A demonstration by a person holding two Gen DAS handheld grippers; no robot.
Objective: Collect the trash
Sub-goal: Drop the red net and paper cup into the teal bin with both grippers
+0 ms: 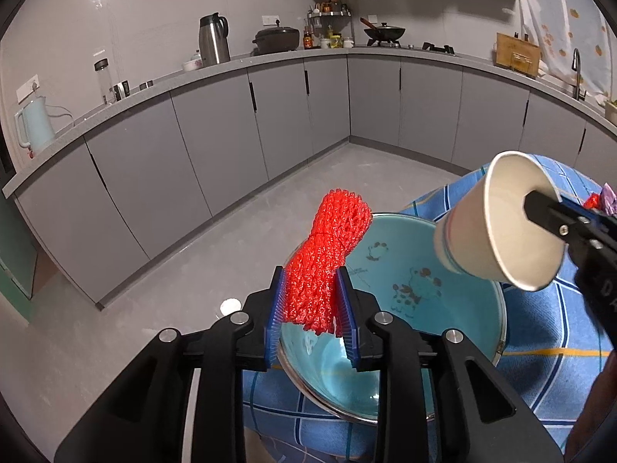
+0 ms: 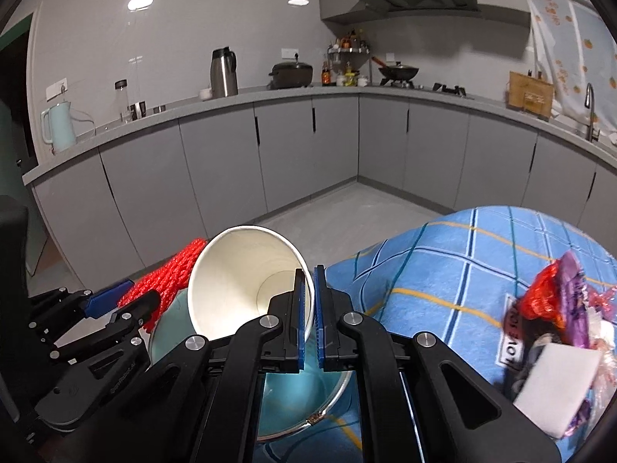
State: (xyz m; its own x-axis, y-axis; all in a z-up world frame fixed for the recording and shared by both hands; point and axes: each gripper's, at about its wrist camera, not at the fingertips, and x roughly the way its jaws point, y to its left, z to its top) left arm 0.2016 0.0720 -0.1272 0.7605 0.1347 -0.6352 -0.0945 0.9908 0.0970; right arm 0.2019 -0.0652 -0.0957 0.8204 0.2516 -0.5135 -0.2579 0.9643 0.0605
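Note:
My left gripper [image 1: 310, 305] is shut on a red foam net sleeve [image 1: 327, 247] and holds it over the near rim of a blue enamel basin [image 1: 455, 308]. My right gripper [image 2: 311, 308] is shut on the rim of a white paper cup [image 2: 239, 277], held tilted above the same basin [image 2: 300, 401]. In the left wrist view the cup [image 1: 497, 223] hangs over the basin's right side. The net sleeve [image 2: 169, 274] shows left of the cup in the right wrist view.
The basin stands on a table with a blue checked cloth [image 2: 443, 270]. A pile of wrappers and a white sponge-like piece [image 2: 555, 332] lies on the cloth at the right. Grey kitchen cabinets [image 1: 216, 131] and open floor lie beyond the table edge.

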